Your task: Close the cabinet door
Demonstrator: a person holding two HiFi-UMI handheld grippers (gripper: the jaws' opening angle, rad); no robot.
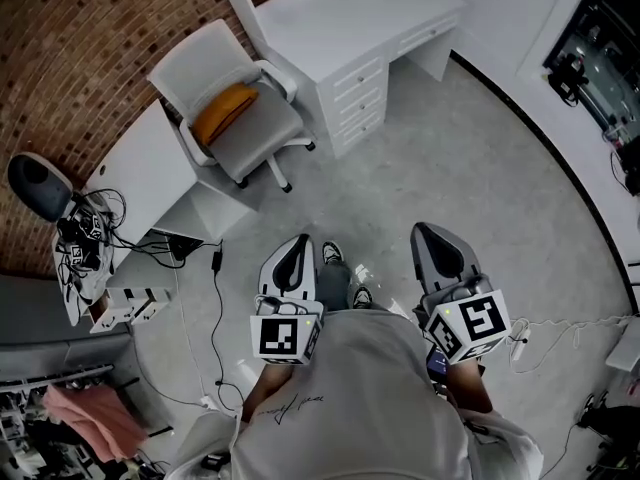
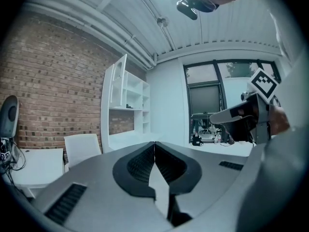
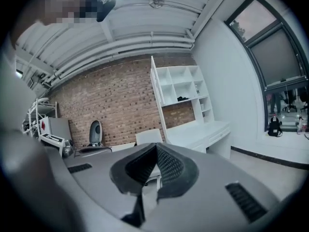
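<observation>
approach not yet begun: door open, both grippers shut and empty

head view: the person stands on the grey floor [image 1: 480, 158], well apart from the white desk [image 1: 350, 18] near the top edge. the left gripper [image 1: 297, 243] and the right gripper [image 1: 425, 233] are held forward side by side. each has its jaws together and carries nothing. i count one desk with three drawers [image 1: 360, 93]. one white chair [image 1: 235, 108] with one orange cushion [image 1: 225, 110] stands just beside the desk's left end.

left gripper view: the jaws are pressed together, with nothing between them. beyond them the cabinet door [image 2: 119, 81] stands swung out from the upper left corner of the shelf unit [image 2: 135, 98] above the desk. i see one open door and no other.

right gripper view: the jaws meet here too, empty. the shelf unit shows several open compartments. the door seems to be only a thin edge at the unit's left side.

in my judgement the step in hand is the approach. the next move calls for walking to the desk, then setting one shut gripper on the door's outer face near its free edge and pushing it toward the unit.
</observation>
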